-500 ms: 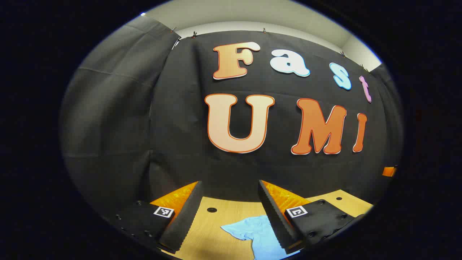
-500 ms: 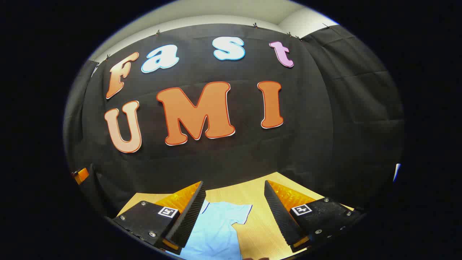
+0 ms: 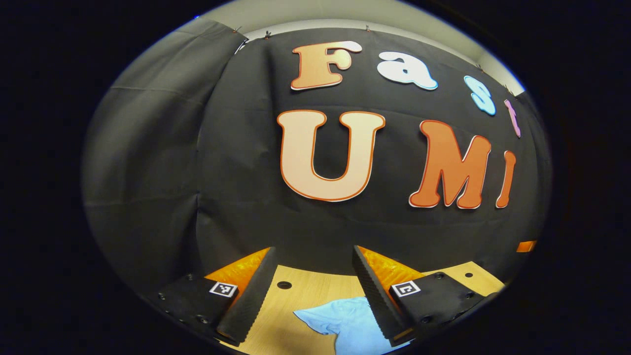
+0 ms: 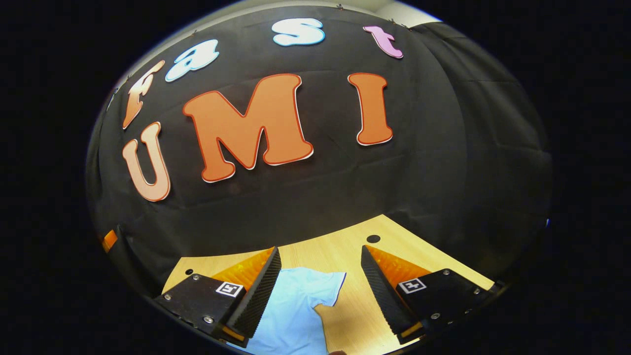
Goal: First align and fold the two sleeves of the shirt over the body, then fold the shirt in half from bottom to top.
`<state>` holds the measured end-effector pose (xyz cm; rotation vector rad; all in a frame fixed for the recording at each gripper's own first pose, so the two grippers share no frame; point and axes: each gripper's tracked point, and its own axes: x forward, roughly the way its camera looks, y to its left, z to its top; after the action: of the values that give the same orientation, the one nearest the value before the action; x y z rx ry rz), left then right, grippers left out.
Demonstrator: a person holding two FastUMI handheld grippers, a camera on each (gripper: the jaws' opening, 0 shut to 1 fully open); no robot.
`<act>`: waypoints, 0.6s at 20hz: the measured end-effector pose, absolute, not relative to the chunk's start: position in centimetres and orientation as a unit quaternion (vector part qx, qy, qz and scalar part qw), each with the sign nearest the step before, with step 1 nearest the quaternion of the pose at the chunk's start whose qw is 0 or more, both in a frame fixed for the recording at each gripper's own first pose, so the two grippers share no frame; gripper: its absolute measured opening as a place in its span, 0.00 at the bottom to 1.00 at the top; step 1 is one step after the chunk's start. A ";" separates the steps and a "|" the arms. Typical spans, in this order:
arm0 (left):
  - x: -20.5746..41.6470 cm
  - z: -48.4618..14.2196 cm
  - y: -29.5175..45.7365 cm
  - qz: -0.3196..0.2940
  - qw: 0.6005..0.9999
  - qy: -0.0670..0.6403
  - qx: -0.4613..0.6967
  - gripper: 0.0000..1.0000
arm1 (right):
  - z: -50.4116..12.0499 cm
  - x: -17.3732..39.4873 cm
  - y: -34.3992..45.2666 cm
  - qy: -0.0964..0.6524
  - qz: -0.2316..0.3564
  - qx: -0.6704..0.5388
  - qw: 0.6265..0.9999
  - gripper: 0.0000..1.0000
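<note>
- Left gripper view: from above the table (image 3: 305, 296), facing the booth wall (image 3: 236, 197).
- Right gripper view: likewise; both share the shirt (image 4: 296, 310), table, wall.

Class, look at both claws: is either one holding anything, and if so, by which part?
Nothing is held. The left claw and right claw are both open above the shirt, which lies on the table.

The left claw (image 3: 311, 291) hangs above the wooden surface (image 3: 276, 315), fingers spread apart with nothing between them. A light blue shirt (image 3: 345, 323) lies on the surface below, partly under its right finger (image 3: 377, 301).
</note>
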<state>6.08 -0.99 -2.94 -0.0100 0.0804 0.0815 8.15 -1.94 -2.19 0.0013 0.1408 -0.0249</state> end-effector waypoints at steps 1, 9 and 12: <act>6.4 -2.8 -0.8 0.045 0.998 0.040 -0.002 0.98 | -2.3 8.3 -1.7 0.070 -0.011 -0.005 0.997 0.98; 10.1 -3.2 -0.6 0.041 0.998 0.039 0.031 0.97 | -2.8 8.2 0.5 0.064 -0.008 -0.061 0.996 0.98; 10.6 -3.9 -0.8 0.030 0.998 0.042 0.019 0.98 | -3.3 8.4 1.1 0.082 -0.003 -0.024 0.996 0.99</act>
<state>10.63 -0.78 -3.90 0.0389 0.0847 0.0601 8.43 1.11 -3.25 -0.0489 0.1644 -0.0052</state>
